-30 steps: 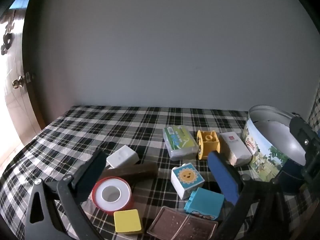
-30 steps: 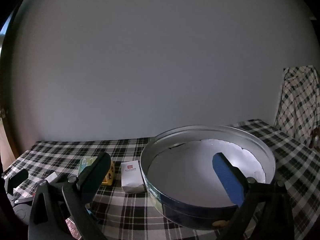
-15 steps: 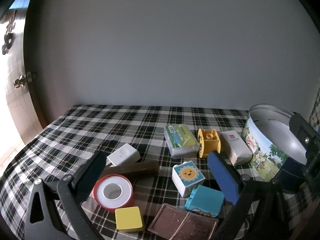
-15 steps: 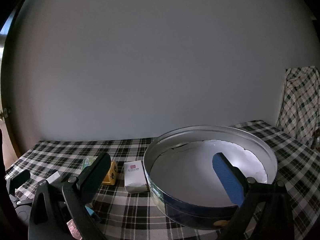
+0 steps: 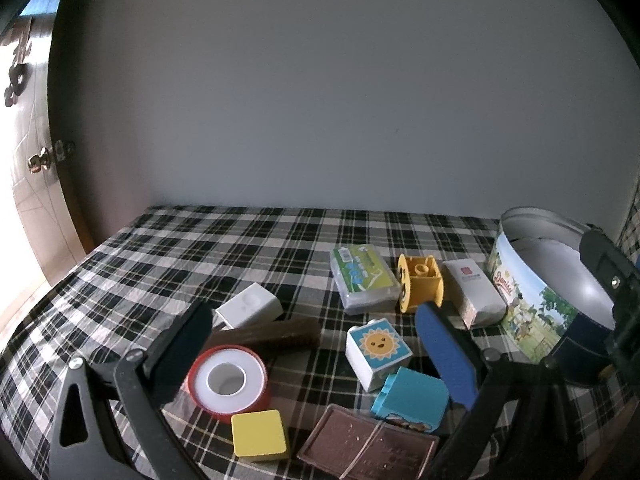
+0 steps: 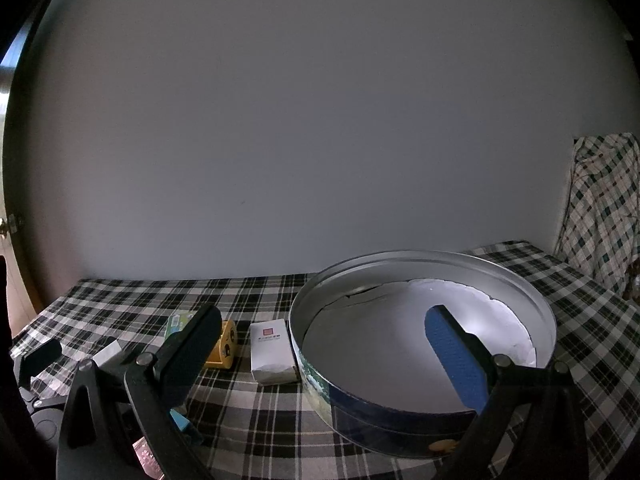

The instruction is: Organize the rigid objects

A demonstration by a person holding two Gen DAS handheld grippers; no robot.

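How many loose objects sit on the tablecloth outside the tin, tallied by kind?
Toy blocks: 4 (sun, teal, yellow open, yellow flat)
Boxes or packs: 3 (green, white carton, white)
Tape rolls: 1
Brown pieces: 2 (bar, tile)
Total: 10

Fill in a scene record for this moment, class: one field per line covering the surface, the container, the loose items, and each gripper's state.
surface: checked tablecloth
container: round tin, open, nothing visible inside
beside tin: white box, then yellow block, then green-label case
near left gripper: tape roll, sun block, blue block, yellow cube, brown bar, brown card, white block
left gripper: open, holding nothing
right gripper: open, holding nothing
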